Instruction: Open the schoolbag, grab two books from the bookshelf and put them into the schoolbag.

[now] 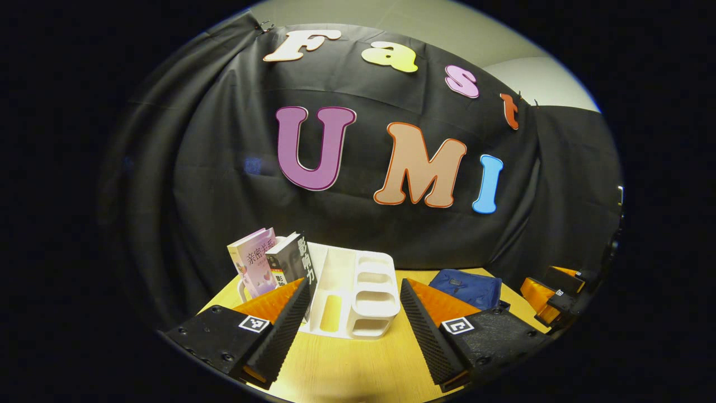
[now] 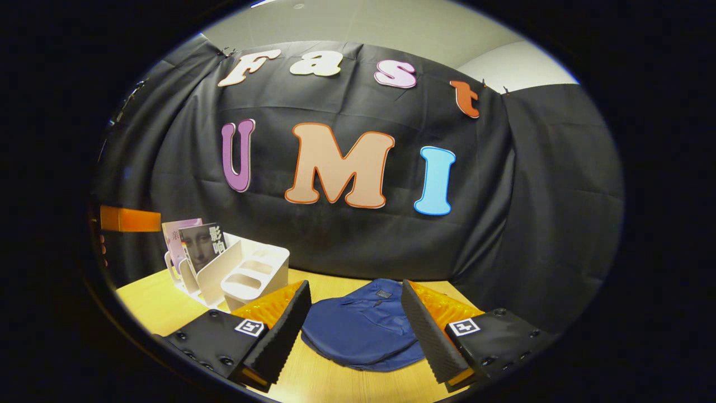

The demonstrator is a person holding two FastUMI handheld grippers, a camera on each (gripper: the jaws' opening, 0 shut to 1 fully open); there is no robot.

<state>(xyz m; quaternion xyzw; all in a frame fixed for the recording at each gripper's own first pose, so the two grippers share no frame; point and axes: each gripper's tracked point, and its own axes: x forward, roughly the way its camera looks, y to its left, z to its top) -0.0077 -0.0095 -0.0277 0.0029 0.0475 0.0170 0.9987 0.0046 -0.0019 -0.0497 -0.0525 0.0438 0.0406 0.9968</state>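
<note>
**Desk:** What do you have in front of you, biggest thing first?

**Me:** The wooden table (image 1: 358,364) runs under everything. Next in size is the schoolbag (image 2: 361,330), a dark blue one lying flat on the tabletop. In my right gripper view it sits straight ahead, seen between the two fingers but farther off than the tips. I can't tell from here whether its zip is undone.

**Desk:** And the shelf?

**Me:** The white bookshelf (image 1: 358,294) stands on the table to the left of the bag. In my left gripper view it is dead ahead, just past the fingertips. Two books stand upright in its left end, leaning a little: a pink book (image 1: 251,263) on the outside and a black book (image 1: 291,260) touching it on the right. The other compartments I can see are bare.

**Desk:** Claws?

**Me:** My left gripper (image 1: 355,313) is released, fingers spread wide with nothing between them, apart from the shelf. My right gripper (image 2: 355,316) is likewise spread wide and gripping nothing, held above the table short of the bag.

**Desk:** Do you see one from the other?

**Me:** Yes, the right one shows at the right edge of my left gripper view, just beyond the bag.
</note>
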